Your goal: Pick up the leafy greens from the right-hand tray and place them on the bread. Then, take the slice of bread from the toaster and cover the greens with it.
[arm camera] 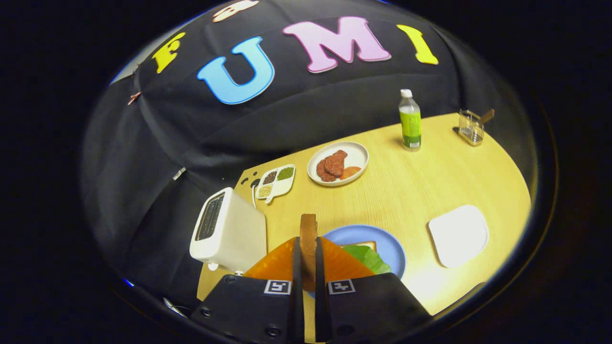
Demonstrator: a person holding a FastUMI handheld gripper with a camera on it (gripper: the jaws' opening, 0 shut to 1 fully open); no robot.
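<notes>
My gripper (308, 248) is shut on a slice of bread (308, 234), held upright on edge between the two fingers, above the table. Just beyond and to the right of the fingers lies a blue plate (382, 239) with a slice of bread (366, 245) and a green leaf (368, 258) on top of it. The white toaster (228, 231) stands to the left of the fingers, its slot dark. A white square tray (458, 235) sits to the right of the blue plate with nothing on it.
A white plate with pieces of meat (338, 163) is farther back, a small divided dish of grains (276, 181) to its left. A green-labelled bottle (410, 120) and a small wire basket (471, 126) stand at the far side of the wooden table (430, 181).
</notes>
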